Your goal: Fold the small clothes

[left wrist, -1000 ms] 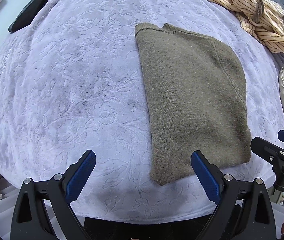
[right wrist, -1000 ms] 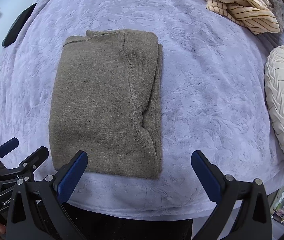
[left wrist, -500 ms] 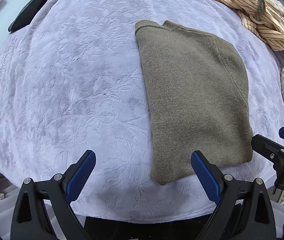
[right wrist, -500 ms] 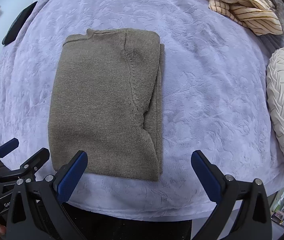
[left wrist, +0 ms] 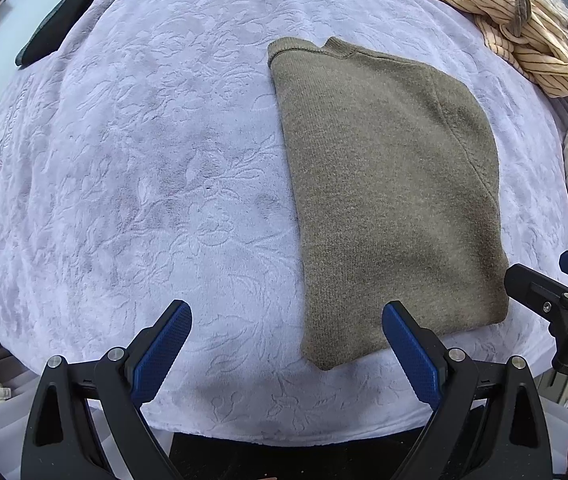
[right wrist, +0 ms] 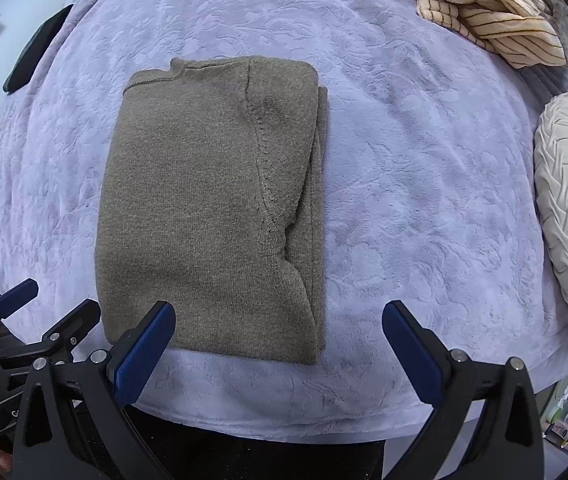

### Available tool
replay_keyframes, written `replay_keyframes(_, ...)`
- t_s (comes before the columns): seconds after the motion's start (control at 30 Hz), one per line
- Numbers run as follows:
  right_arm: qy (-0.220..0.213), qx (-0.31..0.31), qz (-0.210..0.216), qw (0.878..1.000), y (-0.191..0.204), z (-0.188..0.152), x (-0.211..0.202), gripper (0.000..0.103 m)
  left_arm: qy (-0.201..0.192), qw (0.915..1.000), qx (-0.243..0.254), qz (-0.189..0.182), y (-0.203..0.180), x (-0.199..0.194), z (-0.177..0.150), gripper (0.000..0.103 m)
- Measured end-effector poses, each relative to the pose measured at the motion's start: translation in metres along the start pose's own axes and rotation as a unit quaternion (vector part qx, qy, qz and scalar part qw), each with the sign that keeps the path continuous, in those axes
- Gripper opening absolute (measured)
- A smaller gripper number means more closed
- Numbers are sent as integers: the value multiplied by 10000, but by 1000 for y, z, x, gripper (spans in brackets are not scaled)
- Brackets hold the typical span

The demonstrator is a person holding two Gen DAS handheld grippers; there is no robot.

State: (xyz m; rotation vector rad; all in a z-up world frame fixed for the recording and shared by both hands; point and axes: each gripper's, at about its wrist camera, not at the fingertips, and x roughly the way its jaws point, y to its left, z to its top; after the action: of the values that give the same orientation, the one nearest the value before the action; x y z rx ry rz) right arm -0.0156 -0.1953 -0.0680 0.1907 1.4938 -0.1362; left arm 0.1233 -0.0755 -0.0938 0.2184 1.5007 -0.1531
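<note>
Sweater (right wrist: 208, 208) lies lengthwise away from both grippers, its near hem between them, jaws wide open and empty.

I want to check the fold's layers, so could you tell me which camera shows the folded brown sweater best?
The right wrist view: the brown sweater lies whole near centre, its stacked layers visible along the right edge. The left wrist view shows it off to the right, with that edge foreshortened.
</note>
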Motion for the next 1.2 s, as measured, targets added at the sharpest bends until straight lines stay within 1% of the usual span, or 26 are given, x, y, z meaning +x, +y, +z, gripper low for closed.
replay_keyframes(0.57,30,-5,22,10000,0,2,2,103,32,10000,15,33,1,2,1,97)
replay_keyframes(0.8,25,-14,3,10000,1,3,2,103,-41,9999,56,99,1,1,3,97)
replay_keyframes(0.93,25,-24,3,10000,0,4,2,103,-88,9999,36,43,1,0,4,97)
replay_keyframes(1.2,31,-64,0,10000,0,6,2,103,-130,9999,3,84,2,1,6,97)
